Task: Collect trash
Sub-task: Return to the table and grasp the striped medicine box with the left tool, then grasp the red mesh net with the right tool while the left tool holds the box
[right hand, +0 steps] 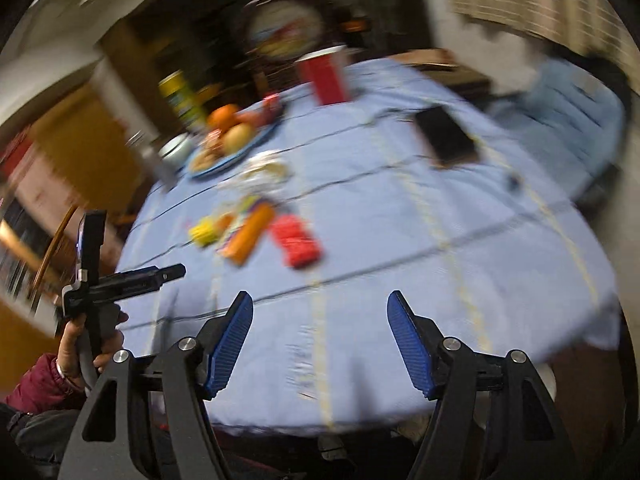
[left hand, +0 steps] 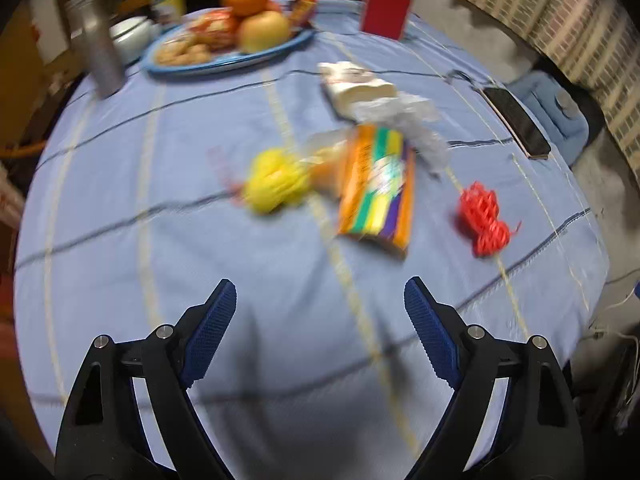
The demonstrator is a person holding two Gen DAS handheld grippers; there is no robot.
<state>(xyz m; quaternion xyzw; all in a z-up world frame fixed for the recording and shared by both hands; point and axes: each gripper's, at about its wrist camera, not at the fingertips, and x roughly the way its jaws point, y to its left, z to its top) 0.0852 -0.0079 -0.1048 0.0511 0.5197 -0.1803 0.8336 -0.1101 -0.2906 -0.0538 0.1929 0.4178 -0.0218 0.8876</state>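
A: Left wrist view gives us the whole spread: our left gripper (left hand: 318, 300) hangs over the near part of the blue tablecloth (left hand: 160, 240) with its jaws wide apart and nothing between them.

B: And the trash? We see none of it picked up, as far as we can judge.

A: Agreed. It lies in a loose cluster mid-table: a yellow net wad (left hand: 274, 184), touching it an orange snack wrapper with colored stripes (left hand: 378, 192), and behind that a clear crumpled plastic piece (left hand: 416, 128) against a white paper packet (left hand: 356, 84). A red net wad (left hand: 484, 220) sits apart, to the right of the wrapper.

B: From the right wrist view our right gripper (right hand: 320, 308) is also spread open and empty, hovering above the table's near edge. The same cluster shows farther off: the yellow net wad (right hand: 204, 232), the wrapper (right hand: 252, 236) and the red net wad (right hand: 296, 240). Everything is blurred here, so we can't make out finer detail.

A: We see no bin or bag in either view, so where the trash goes we cannot tell.

B: What stays put, we guess, is the blue plate of fruit and cookies (left hand: 224, 60), the metal bottle (left hand: 96, 48), the red box (left hand: 386, 6) and the phone (left hand: 516, 120) near the right edge.

A: So we judge the task at its very start: all five pieces remain to be collected, and the yellow wad and the wrapper lie nearest our left jaws.
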